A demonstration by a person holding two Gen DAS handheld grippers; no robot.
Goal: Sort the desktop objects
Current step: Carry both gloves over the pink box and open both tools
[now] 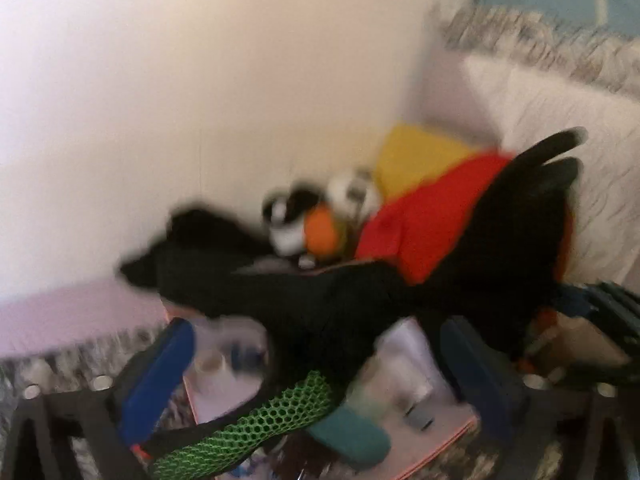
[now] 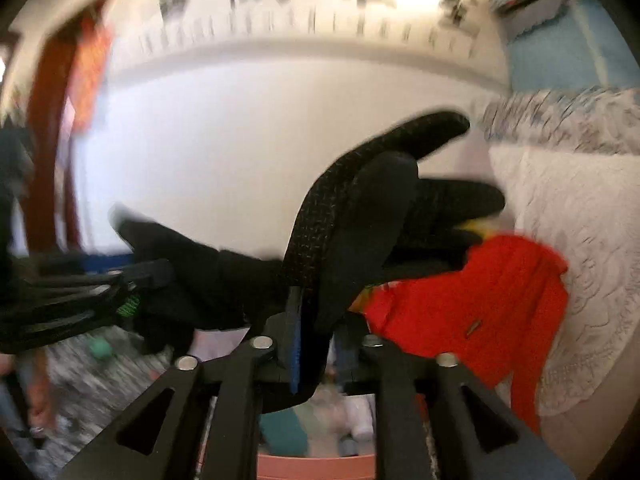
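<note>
1. the black glove point(image 1: 320, 292) with a green mesh cuff point(image 1: 248, 428) lies across the wide-apart jaws of the left gripper point(image 1: 316, 360). neither blue pad appears to press it, so this side seems to give it no support, and it can slide off cuff-first.
2. in the right wrist view the black glove point(image 2: 360, 216) stands up between the jaws of the right gripper point(image 2: 320, 340), fingers pointing up and to the right. the jaws are partly apart, and through the blur i cannot tell whether the pads clamp it. if they do not, the glove probably drops wherever it happens to be.
3. below sits a pink tray point(image 2: 316, 468) with small items too blurred to name, and a teal object point(image 1: 348, 436). a loose glove could land among them and knock them about.
4. a red cloth point(image 1: 440, 220), a yellow cloth point(image 1: 416, 156) and a black-and-white plush toy point(image 1: 320, 216) lie just behind the glove. its floppy fingers could snag or drag the cloth.
5. both views are heavily smeared, which suggests fast motion, so the limp glove may swing and miss its place.
</note>
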